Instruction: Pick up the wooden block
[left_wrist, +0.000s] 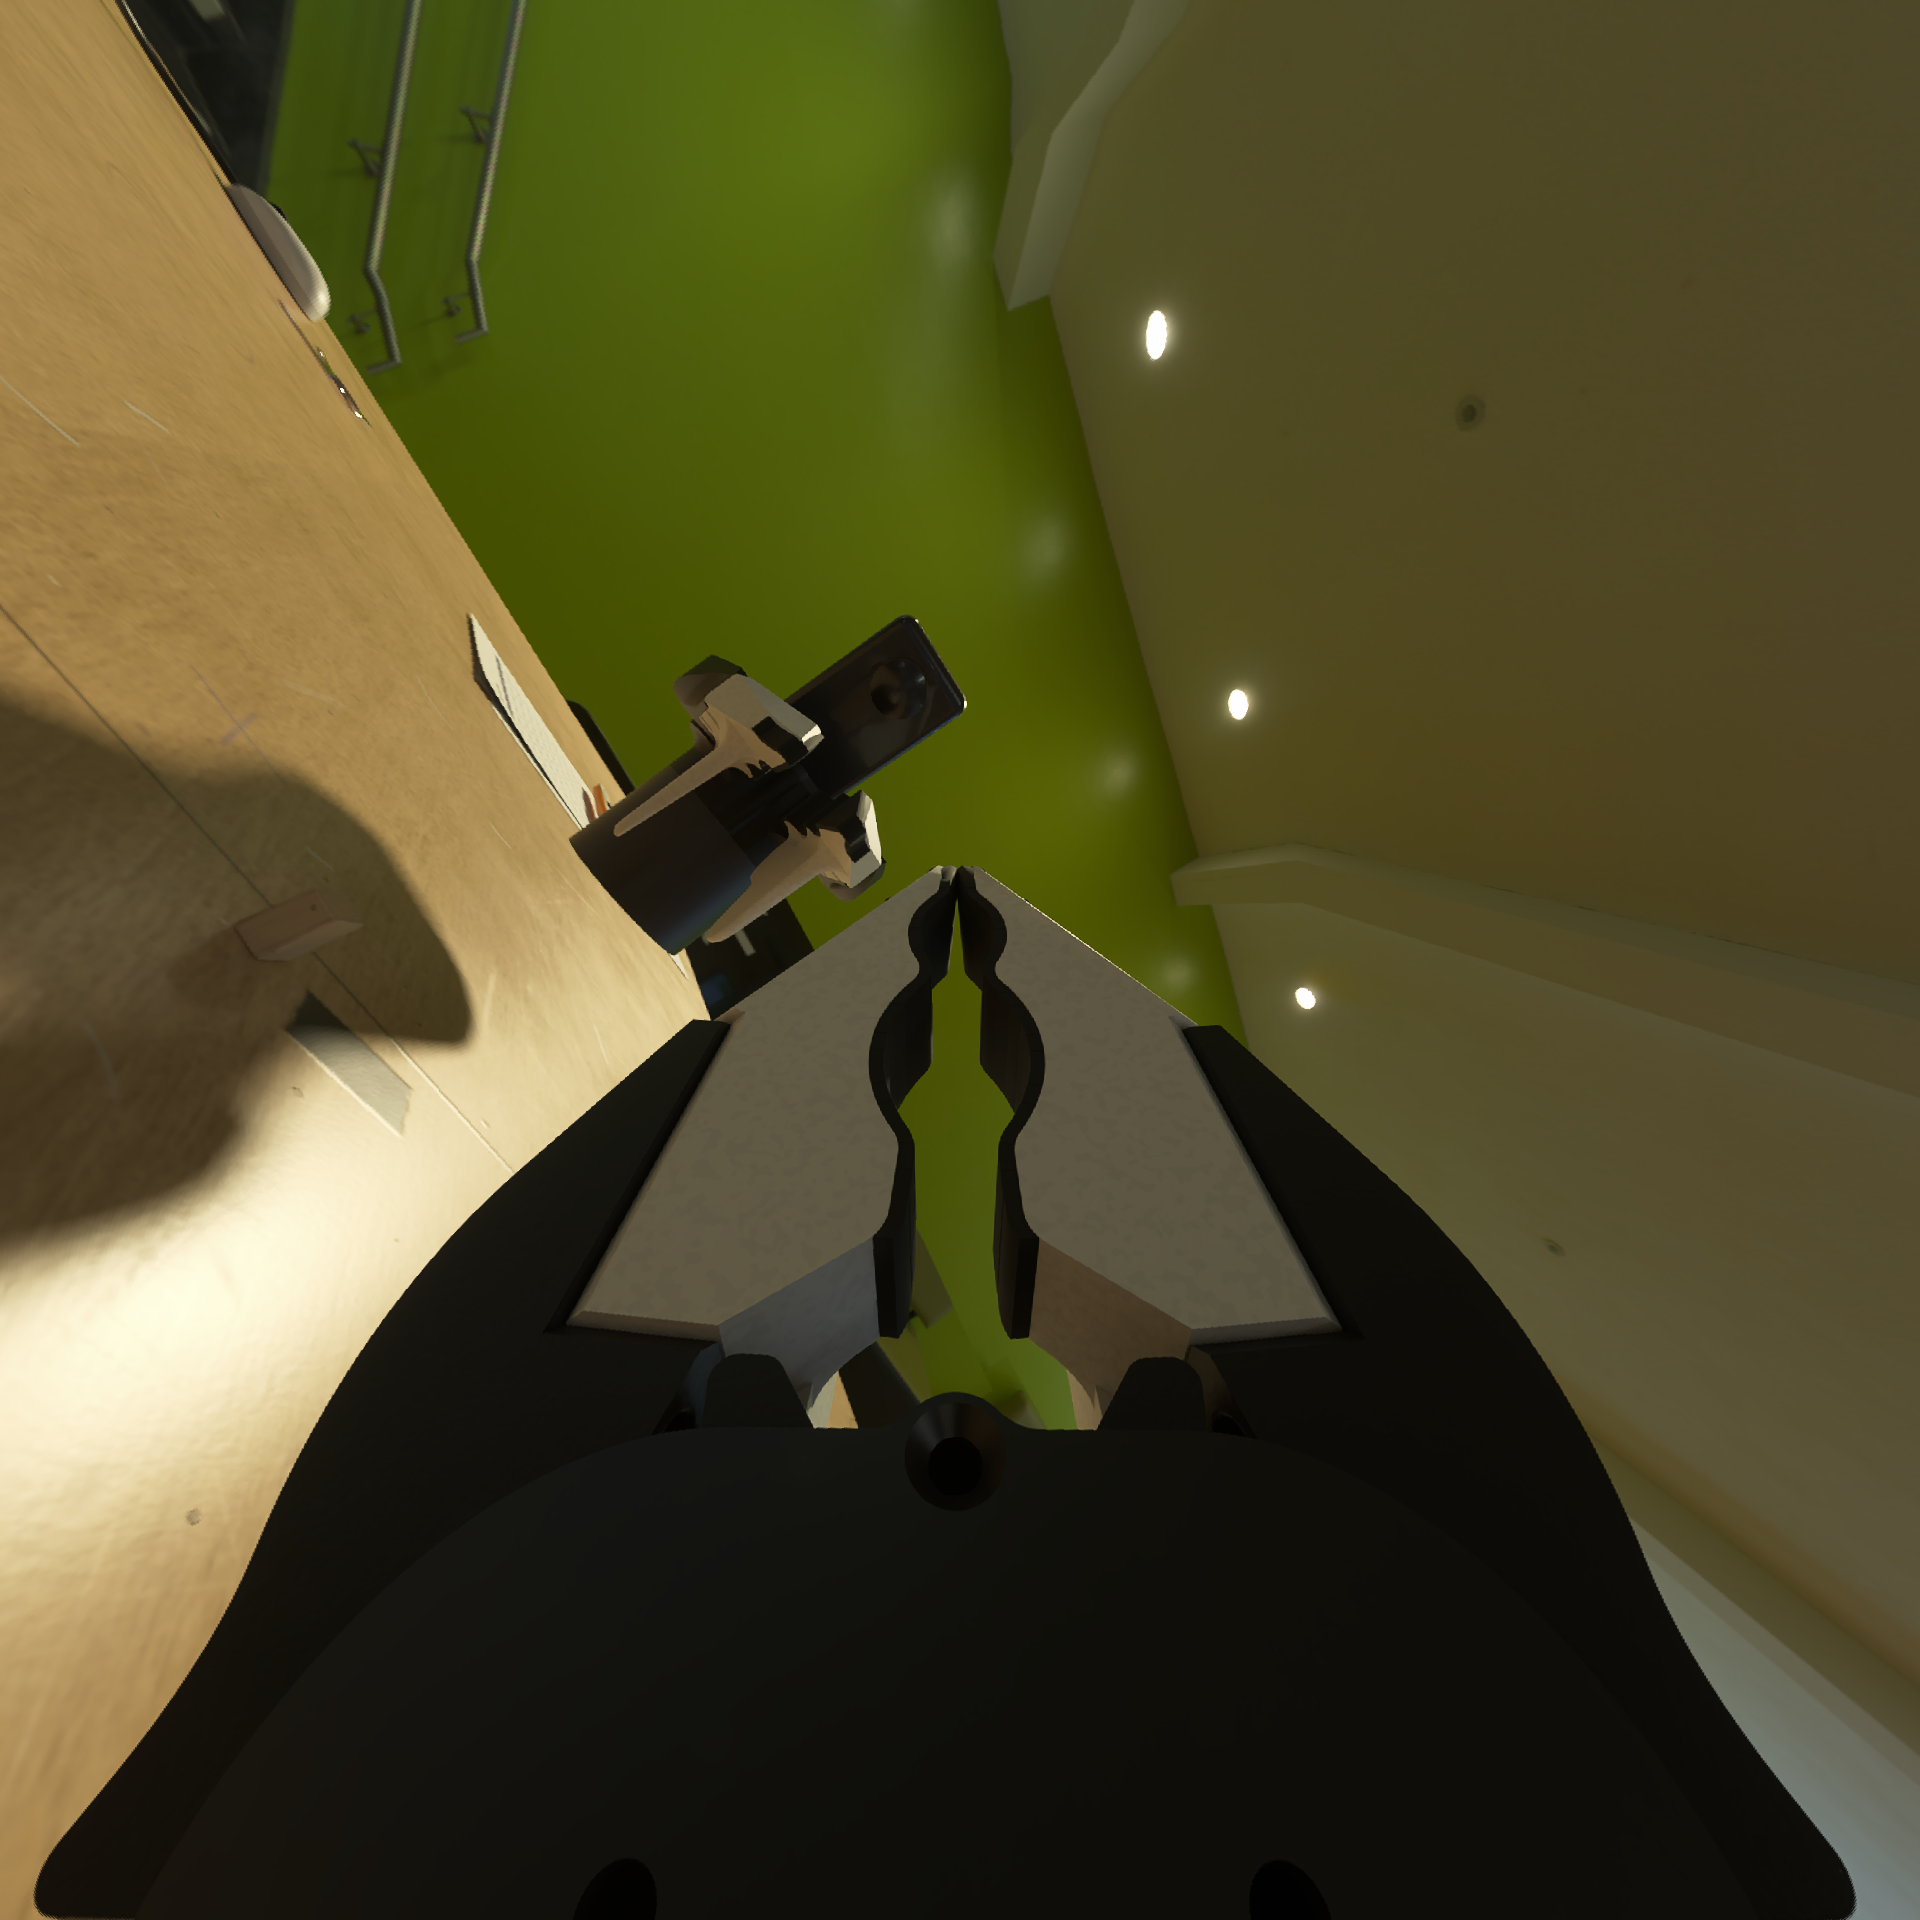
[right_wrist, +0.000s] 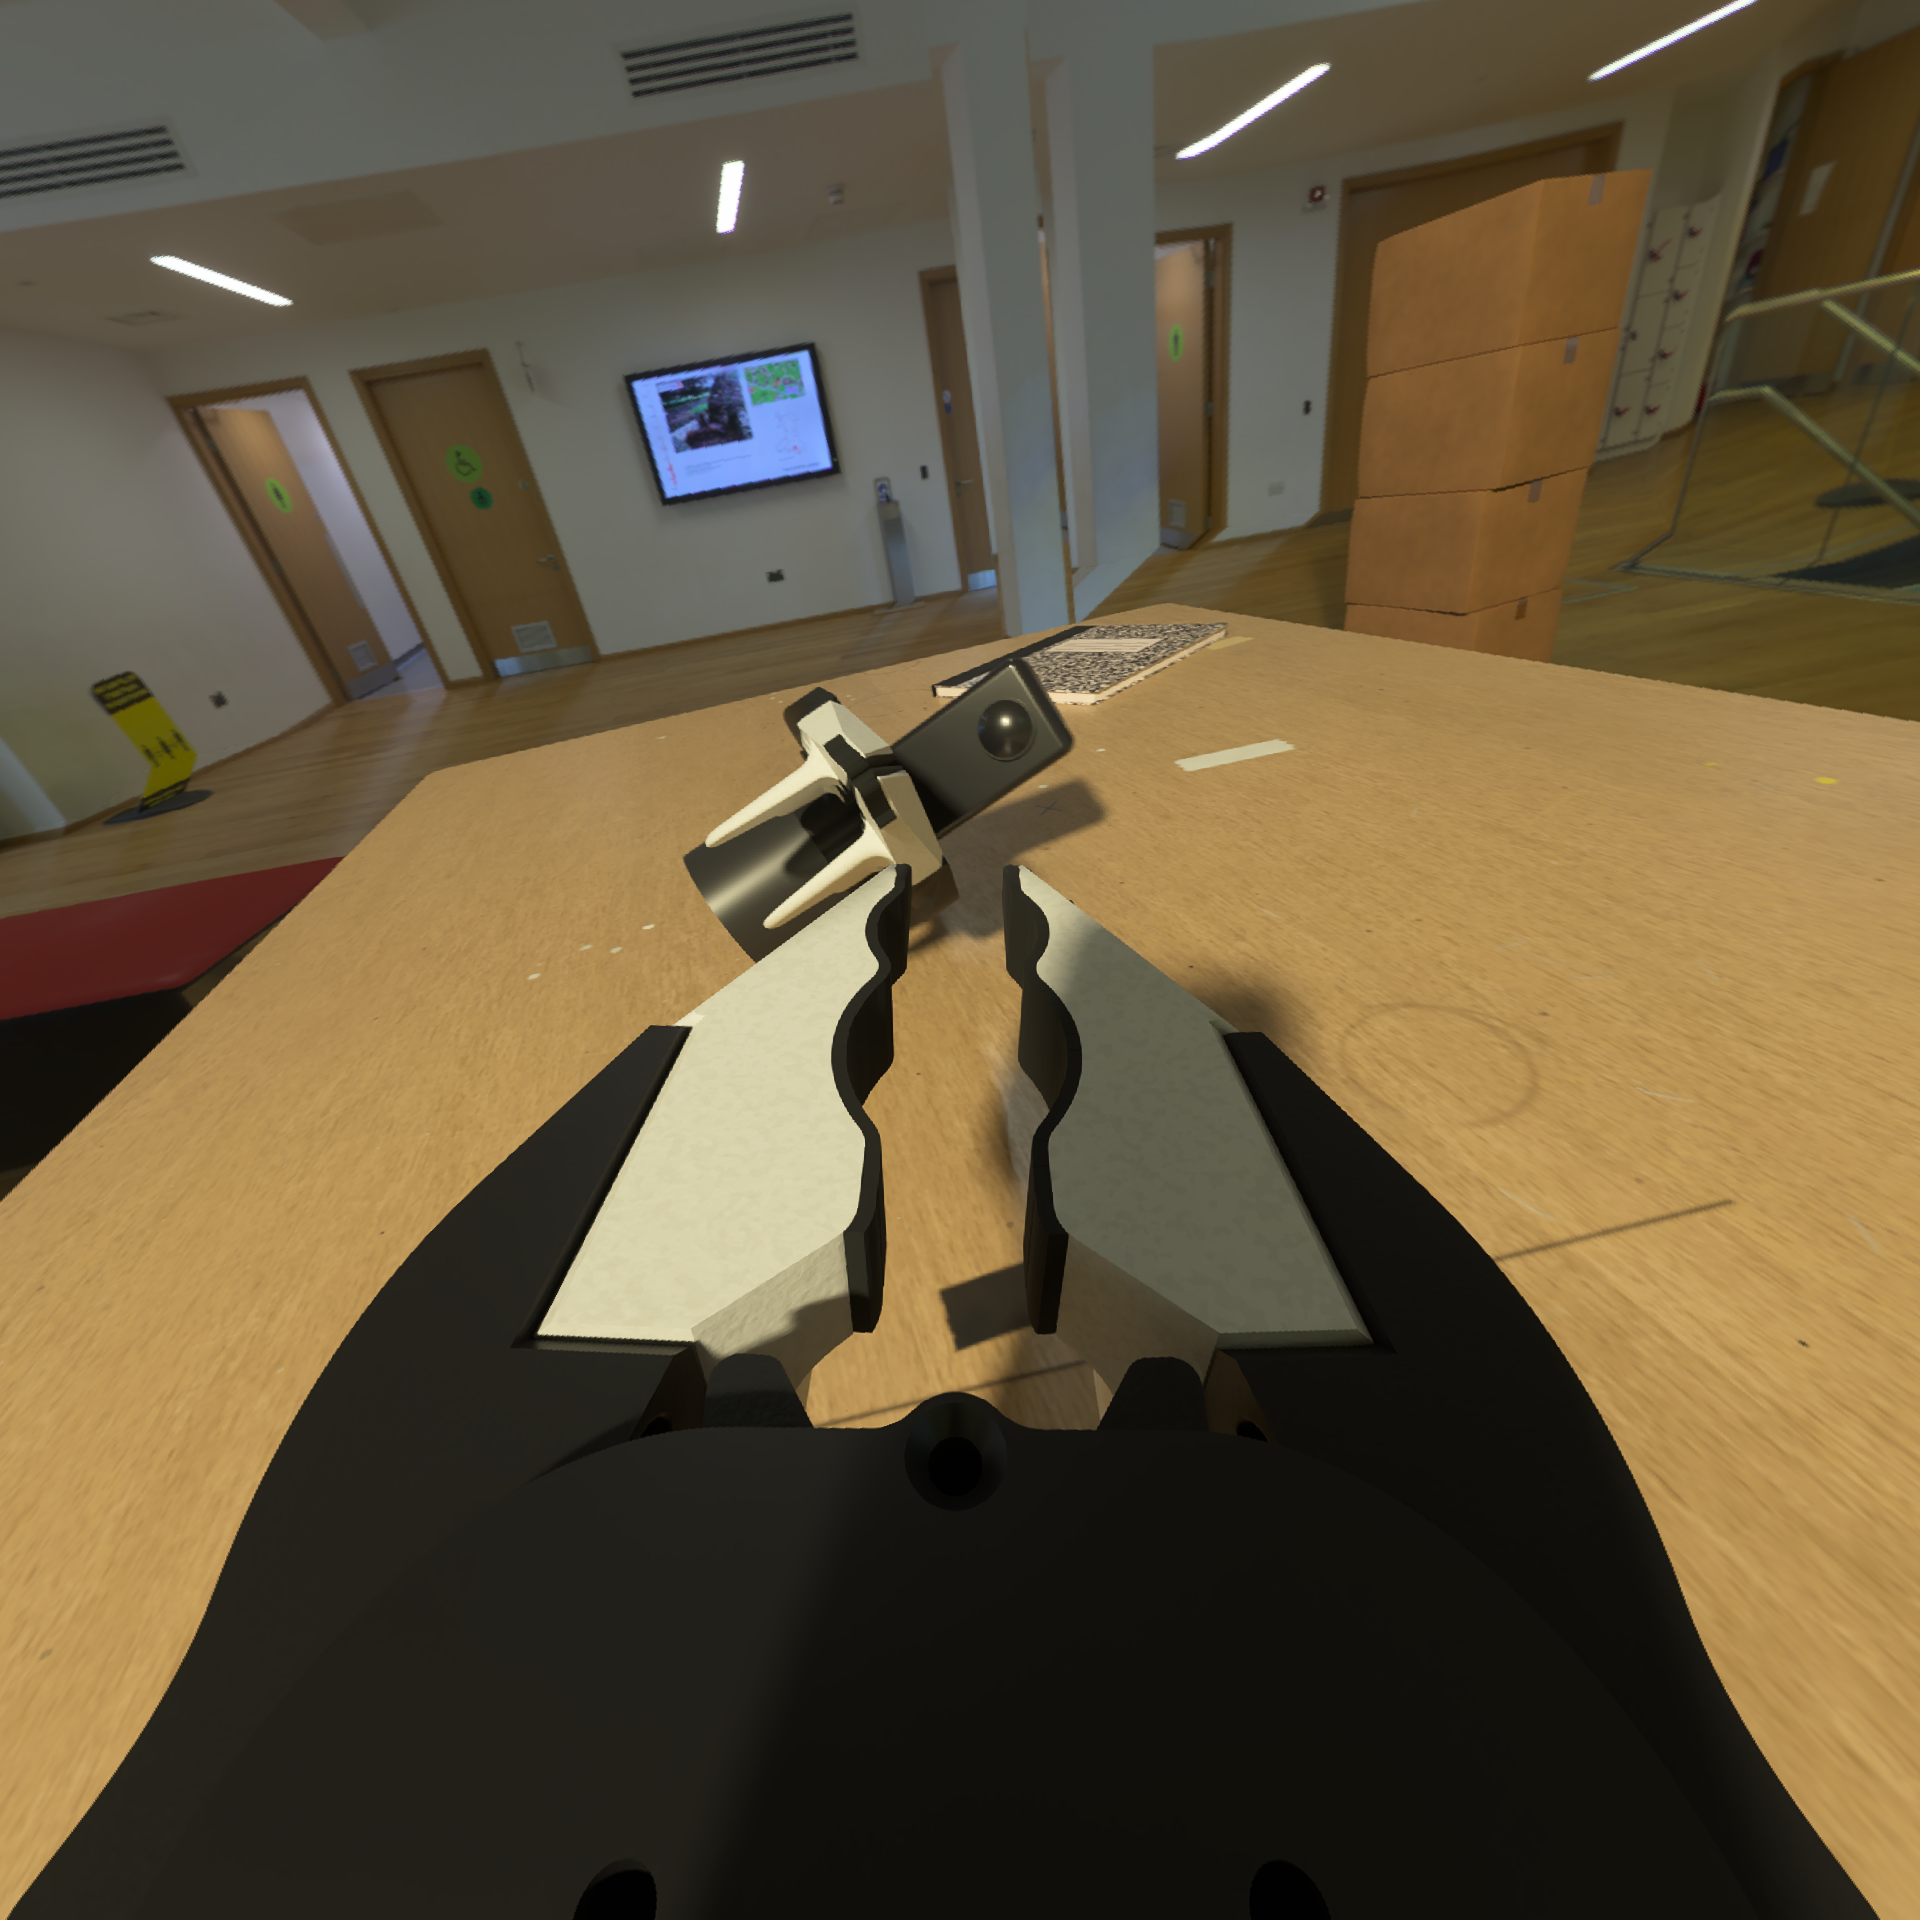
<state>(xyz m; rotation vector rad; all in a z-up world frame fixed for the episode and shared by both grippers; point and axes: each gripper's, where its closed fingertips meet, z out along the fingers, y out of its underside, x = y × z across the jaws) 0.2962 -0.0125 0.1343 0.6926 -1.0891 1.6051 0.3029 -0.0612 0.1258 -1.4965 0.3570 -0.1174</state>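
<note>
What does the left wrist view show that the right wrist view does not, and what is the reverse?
Only the left wrist view shows the small wooden block, lying on the table in shadow, and a green wall.

Only the right wrist view shows a stack of cardboard boxes, a wall screen and several doors.

Both show the table, the notebook, the left gripper with its tips together, and the right gripper, which is open and empty.
</note>
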